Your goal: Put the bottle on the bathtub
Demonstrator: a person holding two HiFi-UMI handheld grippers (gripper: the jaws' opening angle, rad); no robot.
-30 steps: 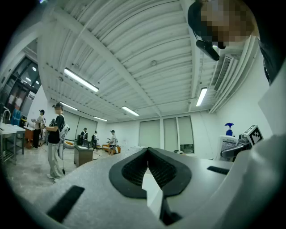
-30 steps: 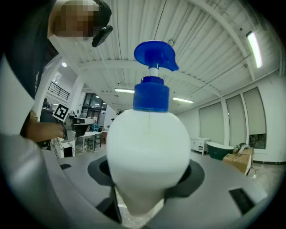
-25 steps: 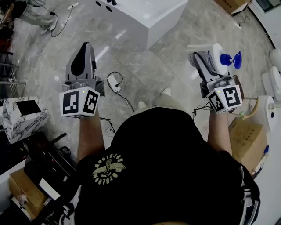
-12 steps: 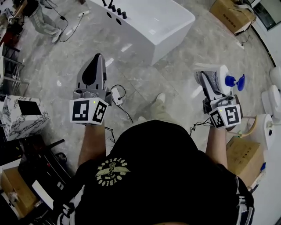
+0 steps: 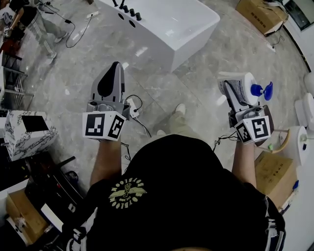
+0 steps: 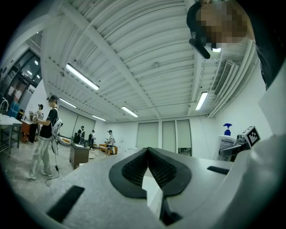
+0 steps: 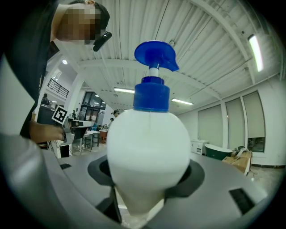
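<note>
A white pump bottle (image 7: pixel 149 156) with a blue pump head (image 7: pixel 154 56) is clamped between the jaws of my right gripper (image 5: pixel 235 93); in the head view the bottle (image 5: pixel 248 83) lies sideways at the right, its blue pump (image 5: pixel 261 90) pointing right. The white bathtub (image 5: pixel 169 24) stands ahead at the top centre, with black taps (image 5: pixel 126 10) on its rim. My left gripper (image 5: pixel 112 81) is held up at the left, jaws shut and empty; in its own view the left gripper (image 6: pixel 147 154) points up toward the ceiling.
A white power adapter with cable (image 5: pixel 131 105) lies on the marble floor. Cardboard boxes (image 5: pixel 257 12) are at top right and another box (image 5: pixel 272 166) at the right. A marbled box (image 5: pixel 27 130) stands left. People (image 6: pixel 47 134) stand far off.
The head view has shifted so that the bathtub shows more fully at the top. Both grippers sit slightly lower and more central; the bottle stays clamped in the right one.
</note>
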